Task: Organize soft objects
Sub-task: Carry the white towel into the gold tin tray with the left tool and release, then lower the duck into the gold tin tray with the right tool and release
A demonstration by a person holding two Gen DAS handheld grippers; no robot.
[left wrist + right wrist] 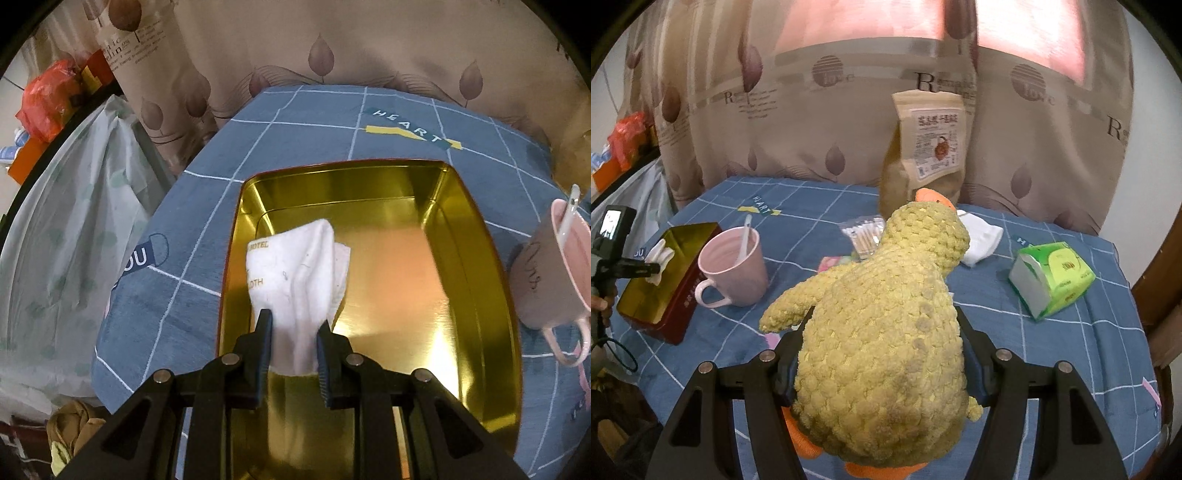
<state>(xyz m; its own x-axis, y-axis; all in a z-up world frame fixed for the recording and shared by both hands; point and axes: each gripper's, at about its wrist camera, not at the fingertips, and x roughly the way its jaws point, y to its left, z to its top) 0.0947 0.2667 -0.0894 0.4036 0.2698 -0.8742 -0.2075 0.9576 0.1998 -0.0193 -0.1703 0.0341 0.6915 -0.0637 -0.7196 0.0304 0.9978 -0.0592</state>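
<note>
Over gold tin (461, 236), white cloth (299, 273) pinched.

Dim, warm indoor light with heavy fisheye bending.
You get glare off the gold tin (436, 325), pink backlight through the far curtain (849, 33), black vignetted corners, and slight motion blur.

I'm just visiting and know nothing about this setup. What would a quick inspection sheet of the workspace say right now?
Surface: table under a blue grid-patterned cloth.
Job's things: white cloth hangs over the open gold tin; yellow plush duck; white sock lying on the table.
Clutter: pink mug with spoon, green tissue pack, brown snack pouch, cotton swab packet.
Grippers: left gripper shut on the white cloth; right gripper shut on the duck.
Cables: a dark cord loop at the left edge.
Surroundings: leaf-print curtain, plastic bags.
</note>
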